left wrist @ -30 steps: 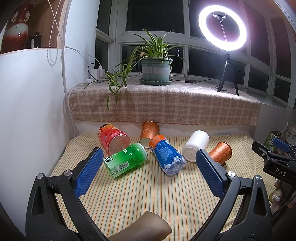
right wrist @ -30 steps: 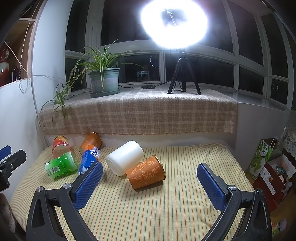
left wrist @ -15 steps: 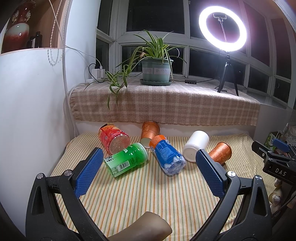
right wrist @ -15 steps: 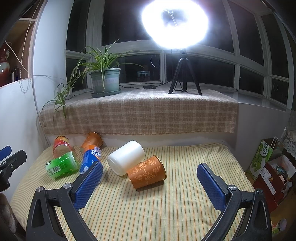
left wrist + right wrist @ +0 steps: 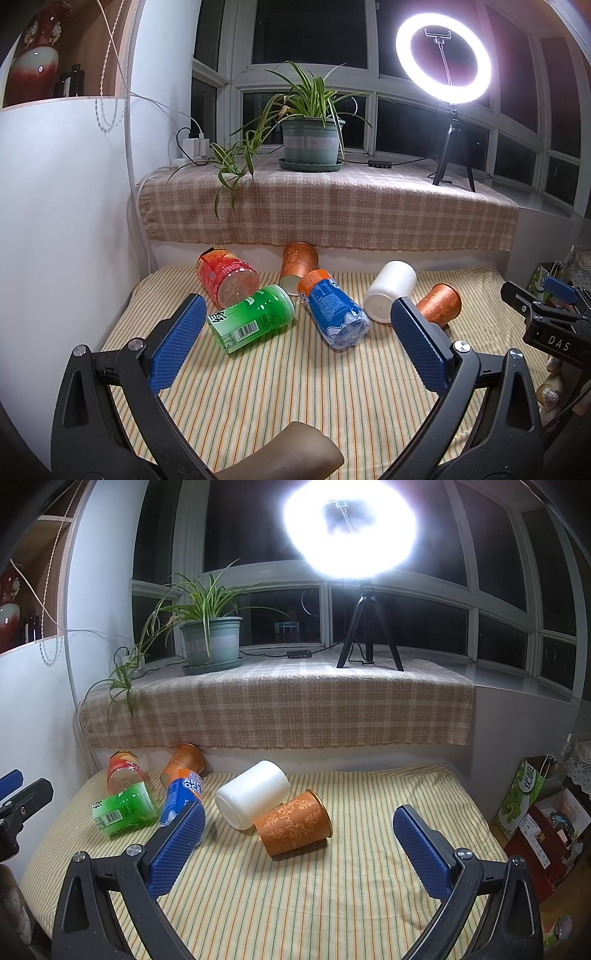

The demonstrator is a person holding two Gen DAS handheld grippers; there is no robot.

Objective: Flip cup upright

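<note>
Several cups lie on their sides on the striped cloth: a red one, a green one, a blue one, a white one and two orange patterned ones. In the right wrist view the near orange cup lies against the white cup. My left gripper is open and empty, short of the green and blue cups. My right gripper is open and empty, just short of the near orange cup.
A checked cloth covers the window ledge behind, with a potted plant and a ring light on a tripod. A white wall panel stands at the left. Bags and boxes sit beyond the right edge.
The right wrist view has edged slightly closer to the near orange and white cups. The left gripper and all cups have stayed in place.
</note>
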